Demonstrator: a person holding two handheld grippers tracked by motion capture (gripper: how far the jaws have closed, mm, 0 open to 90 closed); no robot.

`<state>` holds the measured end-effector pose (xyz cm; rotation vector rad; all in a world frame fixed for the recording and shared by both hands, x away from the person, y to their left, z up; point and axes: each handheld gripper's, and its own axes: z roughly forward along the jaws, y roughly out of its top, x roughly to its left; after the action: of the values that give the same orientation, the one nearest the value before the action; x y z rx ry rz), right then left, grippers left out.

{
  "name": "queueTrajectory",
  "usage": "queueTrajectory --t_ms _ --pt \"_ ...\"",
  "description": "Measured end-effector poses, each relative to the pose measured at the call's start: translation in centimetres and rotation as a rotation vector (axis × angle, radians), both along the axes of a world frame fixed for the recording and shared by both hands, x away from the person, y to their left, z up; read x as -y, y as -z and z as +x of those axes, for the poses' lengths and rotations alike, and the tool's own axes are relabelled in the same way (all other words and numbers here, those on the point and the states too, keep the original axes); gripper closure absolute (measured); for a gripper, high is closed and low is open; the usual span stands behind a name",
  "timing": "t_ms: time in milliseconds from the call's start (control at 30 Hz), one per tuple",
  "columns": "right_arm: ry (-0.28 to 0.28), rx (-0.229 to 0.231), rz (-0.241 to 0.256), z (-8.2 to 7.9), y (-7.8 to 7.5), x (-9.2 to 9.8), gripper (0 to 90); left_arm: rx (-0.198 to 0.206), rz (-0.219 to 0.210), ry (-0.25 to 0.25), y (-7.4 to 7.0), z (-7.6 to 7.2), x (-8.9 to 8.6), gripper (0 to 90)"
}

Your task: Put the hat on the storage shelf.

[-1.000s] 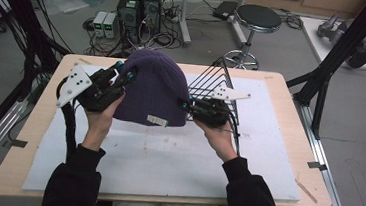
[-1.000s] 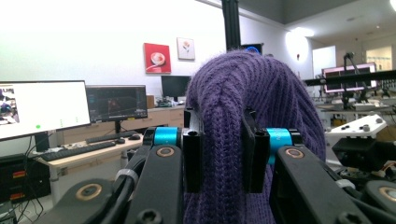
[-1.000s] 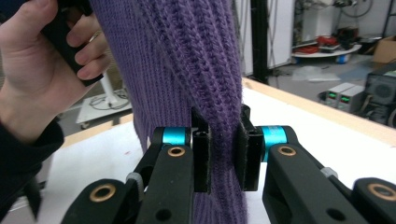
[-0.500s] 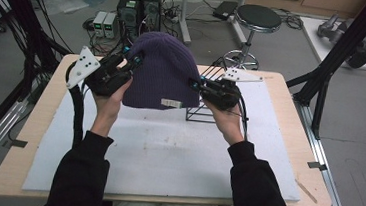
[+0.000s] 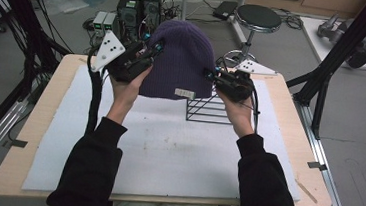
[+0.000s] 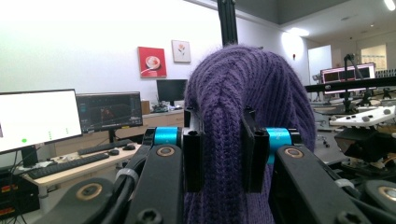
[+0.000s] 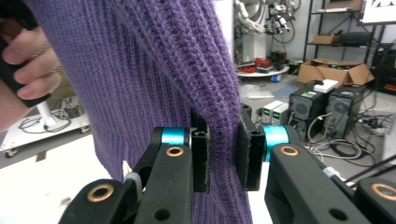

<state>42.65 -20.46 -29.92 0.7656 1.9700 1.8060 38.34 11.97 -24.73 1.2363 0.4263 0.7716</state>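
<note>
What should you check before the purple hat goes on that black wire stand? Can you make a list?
1. Left hand-held gripper pinches the purple hat: ok, knit sits between its jaws.
2. Right hand-held gripper pinches the hat: ok, a fold is clamped.
3. Hat lifted off the white mat: ok, held up in the air.
4. Black wire stand is in reach: ok, just below the right hand.
5. Hat opening spread wide enough for the stand: cannot tell.
6. Stand will stay put: cannot tell.
</note>
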Motion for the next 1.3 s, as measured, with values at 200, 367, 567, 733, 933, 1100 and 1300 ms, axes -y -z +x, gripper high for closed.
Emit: queueTrajectory --t_ms 200,367,567,733,933,1100,1300 --pt "0.023 -0.003 0.027 1.3 0.1 1.0 78.7 0.009 0.02 0.013 -1.1 1.2 1.8 74.7" --pt "0.057 -0.012 0.032 1.5 0.2 1.9 78.7 0.003 0.032 0.027 -1.2 2.0 3.3 74.7" --pt "0.097 -0.016 0.019 1.2 0.0 4.0 78.6 -0.011 0.036 0.052 -0.8 2.6 4.6 74.4" --pt "0.124 -0.017 0.008 0.7 0.1 5.3 78.5 -0.01 0.046 0.083 -0.3 2.8 5.8 74.1" --pt "0.17 -0.01 -0.036 0.2 0.3 7.1 78.6 -0.017 0.051 0.099 0.5 3.6 7.0 72.3" --pt "0.205 -0.007 -0.051 0.1 0.3 8.0 78.5 -0.033 0.045 0.12 1.3 4.3 8.0 72.4" --pt "0.244 -0.02 -0.065 0.2 0.9 9.2 78.5 -0.05 0.044 0.141 2.3 4.9 9.3 72.5"
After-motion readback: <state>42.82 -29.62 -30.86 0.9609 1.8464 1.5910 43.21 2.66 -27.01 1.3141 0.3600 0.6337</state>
